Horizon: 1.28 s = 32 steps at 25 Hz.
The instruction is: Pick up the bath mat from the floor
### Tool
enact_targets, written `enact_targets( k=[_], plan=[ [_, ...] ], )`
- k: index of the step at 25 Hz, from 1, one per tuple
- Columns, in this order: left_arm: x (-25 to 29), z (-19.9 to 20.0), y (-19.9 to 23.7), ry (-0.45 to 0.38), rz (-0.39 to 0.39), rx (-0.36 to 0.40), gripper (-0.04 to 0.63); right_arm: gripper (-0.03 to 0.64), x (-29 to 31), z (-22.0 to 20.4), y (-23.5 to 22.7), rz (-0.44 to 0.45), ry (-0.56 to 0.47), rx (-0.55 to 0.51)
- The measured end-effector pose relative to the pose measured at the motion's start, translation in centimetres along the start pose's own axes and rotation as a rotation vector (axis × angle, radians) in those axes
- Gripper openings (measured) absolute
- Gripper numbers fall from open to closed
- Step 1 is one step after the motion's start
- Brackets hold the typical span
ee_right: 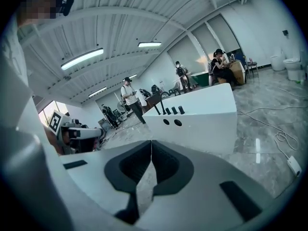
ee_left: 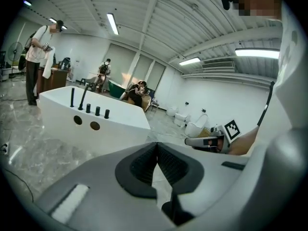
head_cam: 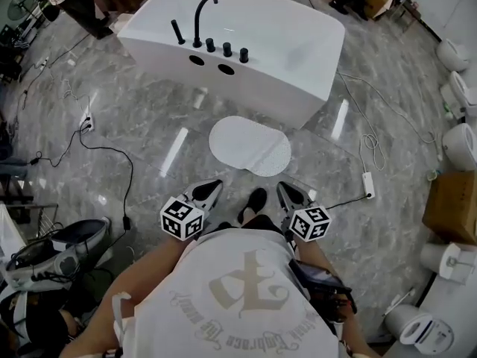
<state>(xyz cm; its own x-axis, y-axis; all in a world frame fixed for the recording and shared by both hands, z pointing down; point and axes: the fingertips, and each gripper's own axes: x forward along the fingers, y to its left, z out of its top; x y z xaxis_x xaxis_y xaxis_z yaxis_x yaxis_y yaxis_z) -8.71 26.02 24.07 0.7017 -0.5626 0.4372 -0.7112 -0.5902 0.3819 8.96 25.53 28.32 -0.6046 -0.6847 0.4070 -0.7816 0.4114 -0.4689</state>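
Note:
The white oval bath mat (head_cam: 250, 146) lies flat on the grey marble floor, just in front of the bathtub. My left gripper (head_cam: 212, 187) and right gripper (head_cam: 286, 189) hang side by side near my body, both pointing toward the mat and short of its near edge. The left gripper (ee_left: 157, 146) has its dark pads pressed together with nothing between them. The right gripper (ee_right: 151, 144) is shut the same way and empty. Neither touches the mat. Each gripper view shows the other gripper off to the side, over the floor.
A white bathtub (head_cam: 298, 58) with black taps (head_cam: 201, 21) stands beyond the mat. Cables and a power strip (head_cam: 368, 185) trail over the floor on both sides. Toilets (head_cam: 458, 144) and a cardboard box (head_cam: 452, 207) line the right. My shoe (head_cam: 256, 201) sits between the grippers. People stand at the back.

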Motion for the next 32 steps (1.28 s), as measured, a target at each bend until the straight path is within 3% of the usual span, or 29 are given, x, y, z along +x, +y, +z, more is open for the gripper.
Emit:
enact_targets(
  k=[13, 25, 32],
  plan=[
    [9.9, 4.1, -1.0, 0.097, 0.001, 0.036, 0.006, 0.006, 0.8, 2.0, -10.2, -0.01, 0.018, 0.086],
    [13.9, 4.5, -1.1, 0.202, -0.053, 0.085, 0.006, 0.006, 1.5, 0.1, -13.5, -0.059, 0.012, 0.183],
    [14.8, 5.2, 2.7, 0.206, -0.058, 0.049, 0.006, 0.006, 3.5, 0.2, -13.4, -0.092, 0.039, 0.193]
  ],
)
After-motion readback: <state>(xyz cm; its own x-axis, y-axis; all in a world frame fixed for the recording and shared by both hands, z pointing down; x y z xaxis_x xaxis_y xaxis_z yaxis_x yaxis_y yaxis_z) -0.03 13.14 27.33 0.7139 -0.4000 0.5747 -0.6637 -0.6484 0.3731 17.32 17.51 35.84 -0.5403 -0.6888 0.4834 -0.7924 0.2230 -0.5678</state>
